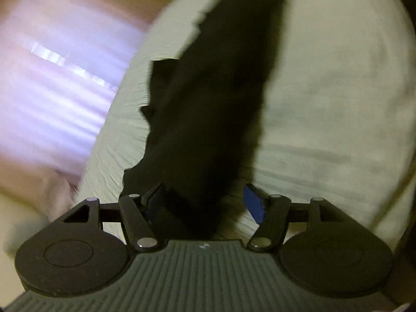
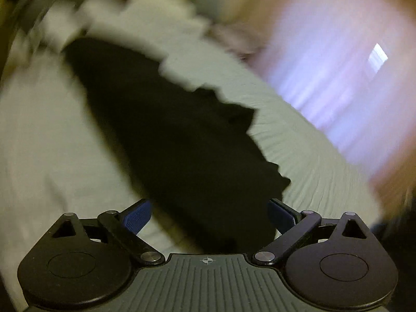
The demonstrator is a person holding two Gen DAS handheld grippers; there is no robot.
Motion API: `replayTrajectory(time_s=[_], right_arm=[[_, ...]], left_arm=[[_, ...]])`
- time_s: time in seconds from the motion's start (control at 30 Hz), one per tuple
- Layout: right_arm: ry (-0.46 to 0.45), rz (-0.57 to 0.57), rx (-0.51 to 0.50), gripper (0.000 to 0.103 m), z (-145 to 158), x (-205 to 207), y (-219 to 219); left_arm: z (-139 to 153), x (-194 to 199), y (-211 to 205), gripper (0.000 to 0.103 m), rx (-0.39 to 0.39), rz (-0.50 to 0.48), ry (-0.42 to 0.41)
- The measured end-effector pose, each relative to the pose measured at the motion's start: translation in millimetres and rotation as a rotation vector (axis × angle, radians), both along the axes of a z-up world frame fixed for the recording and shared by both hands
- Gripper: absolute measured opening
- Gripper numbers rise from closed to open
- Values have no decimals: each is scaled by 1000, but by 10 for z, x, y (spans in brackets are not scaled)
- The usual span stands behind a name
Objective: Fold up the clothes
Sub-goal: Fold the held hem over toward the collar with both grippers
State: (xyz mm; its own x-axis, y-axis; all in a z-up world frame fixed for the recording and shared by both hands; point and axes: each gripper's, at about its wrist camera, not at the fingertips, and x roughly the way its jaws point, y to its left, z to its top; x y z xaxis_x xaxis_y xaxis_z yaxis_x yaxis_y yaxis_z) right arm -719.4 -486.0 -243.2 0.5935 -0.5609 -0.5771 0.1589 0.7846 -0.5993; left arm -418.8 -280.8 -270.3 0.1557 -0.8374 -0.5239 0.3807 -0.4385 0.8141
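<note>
A black garment (image 1: 213, 98) lies as a long dark strip on the pale bed sheet (image 1: 325, 104). My left gripper (image 1: 205, 200) hovers over its near end with the jaws apart. The blue right pad stands clear of the cloth, and the left pad is at its edge. In the right wrist view the same black garment (image 2: 176, 140) runs from upper left down to my right gripper (image 2: 209, 215). That gripper stands wide open with the cloth's near end between its blue pads, neither pressing on it. Both views are smeared by motion.
The edge of the bed curves past the garment, with a glossy pinkish floor (image 1: 52, 78) beyond it, also seen as floor (image 2: 338, 91) in the right wrist view. A blurred pale heap (image 2: 104, 18) lies on the far part of the bed.
</note>
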Motion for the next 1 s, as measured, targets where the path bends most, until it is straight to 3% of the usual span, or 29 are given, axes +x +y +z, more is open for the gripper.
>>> replayTrajectory(time_s=[0.07,0.1,0.13,0.2,0.27,0.3,0.33,0.37,0.53,0.67,0.77,0.87,1.0], right_arm=[[69,34,-84,97,-131,116,30],[84,39,-116,90,-171,176,8],[100,43,-148,80,-211,236,-14],[135,41,-189,72,-267,349,-132],[175,66,-233,72,-344,438,-202],[197,84,-251,69,-379,468,-222],[211,92,-254,48,-393,488,-251],[225,89,-251,34,-394,493,-298],[168,13,-182,8,-53,280,-252],[135,5,-205,6,299,-131,217],[122,-7,-188,6,398,-523,702],[114,-17,-154,6,376,-884,1244],[112,-41,-81,7,179,-1195,1670]], left_arm=[[-121,-9,-66,62,-39,-6,-82],[-158,6,-124,59,-57,5,-104],[-172,35,-199,50,-70,28,-119],[-175,87,-310,37,-82,43,-144],[-178,116,-382,19,-72,45,-160],[-153,133,-396,16,-60,52,-149],[-110,146,-390,13,-50,60,-131],[-59,136,-366,11,-46,68,-109],[350,79,18,6,-55,80,2],[533,-132,675,6,-48,50,40],[555,-321,1222,6,-44,41,61],[429,-471,1670,7,-23,54,83],[171,-584,1896,14,16,100,107]])
